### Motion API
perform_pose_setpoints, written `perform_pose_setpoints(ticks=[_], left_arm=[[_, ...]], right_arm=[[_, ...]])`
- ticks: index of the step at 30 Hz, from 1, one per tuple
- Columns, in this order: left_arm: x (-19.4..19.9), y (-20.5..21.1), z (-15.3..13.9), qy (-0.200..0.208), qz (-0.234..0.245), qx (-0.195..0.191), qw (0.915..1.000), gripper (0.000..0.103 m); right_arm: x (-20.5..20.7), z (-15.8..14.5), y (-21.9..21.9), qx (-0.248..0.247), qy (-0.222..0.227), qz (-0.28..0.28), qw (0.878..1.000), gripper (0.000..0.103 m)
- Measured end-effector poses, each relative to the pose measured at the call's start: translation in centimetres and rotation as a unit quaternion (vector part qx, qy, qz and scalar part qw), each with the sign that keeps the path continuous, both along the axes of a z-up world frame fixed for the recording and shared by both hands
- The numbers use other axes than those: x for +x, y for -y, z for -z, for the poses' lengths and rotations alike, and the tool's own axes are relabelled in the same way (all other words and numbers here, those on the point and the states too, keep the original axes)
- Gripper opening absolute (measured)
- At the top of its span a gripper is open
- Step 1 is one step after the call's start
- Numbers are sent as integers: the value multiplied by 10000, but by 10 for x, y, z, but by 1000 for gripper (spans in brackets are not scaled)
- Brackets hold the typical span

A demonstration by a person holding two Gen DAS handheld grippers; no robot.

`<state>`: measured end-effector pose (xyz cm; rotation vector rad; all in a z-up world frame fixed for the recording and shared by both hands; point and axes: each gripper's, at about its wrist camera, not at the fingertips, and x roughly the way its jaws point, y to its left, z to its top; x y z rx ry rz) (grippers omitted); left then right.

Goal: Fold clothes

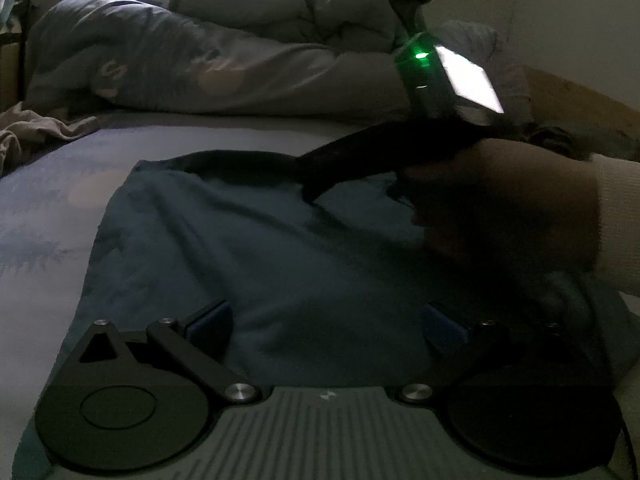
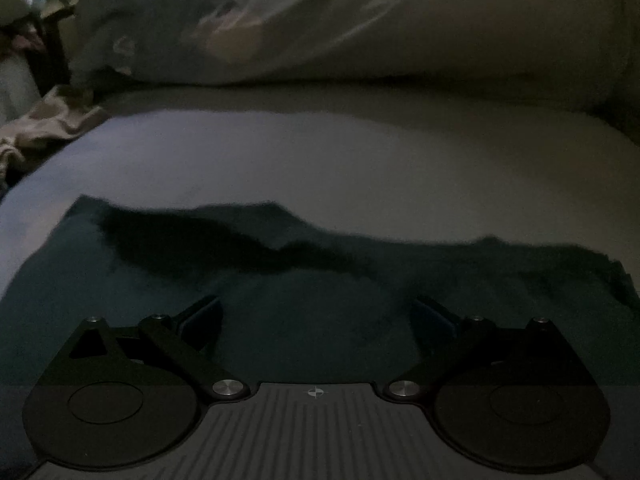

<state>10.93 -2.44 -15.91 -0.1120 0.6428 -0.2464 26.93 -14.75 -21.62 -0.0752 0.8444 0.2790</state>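
A dark blue garment (image 1: 248,248) lies flat on the bed, with a black band along its far edge. My left gripper (image 1: 326,326) is open just above its near part, with nothing between the blue pads. The right gripper's body, with a green light (image 1: 420,56), hangs over the garment's right side in the left wrist view, held by a hand (image 1: 500,208). In the right wrist view the same garment (image 2: 280,320) fills the lower half, and my right gripper (image 2: 316,320) is open and empty above it.
A rumpled duvet (image 1: 168,52) is piled across the back of the bed and also shows in the right wrist view (image 2: 320,28). A crumpled beige cloth (image 2: 44,128) lies at the left edge. The pale bedsheet (image 2: 320,168) stretches beyond the garment.
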Motion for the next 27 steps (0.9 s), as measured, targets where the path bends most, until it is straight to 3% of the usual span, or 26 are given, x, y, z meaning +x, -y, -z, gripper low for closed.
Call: perform_pose_setpoints(ticks=[5, 8, 11, 15, 20, 27], left_arm=[[1, -1, 3, -7, -26, -37, 10000, 103], [2, -3, 3, -16, -29, -88, 10000, 103], [3, -4, 2, -34, -56, -86, 9999, 103], [6, -5, 2, -50, -98, -72, 9999, 103], [10, -3, 0, -37, -174, -43, 9998, 103], [-7, 2, -6, 16, -321, -310, 9990, 103]], right_arm=[[34, 3, -8, -90, 186, 133, 9997, 103], [53, 5, -5, 94, 232, 53, 9997, 103], [58, -1, 5, -21, 408, 483, 9980, 103], [36, -36, 52, 747, 568, 849, 9920, 103], [-49, -114, 138, 1621, 726, 978, 9792, 103], [-247, -212, 246, 2523, 736, 776, 9617, 103]])
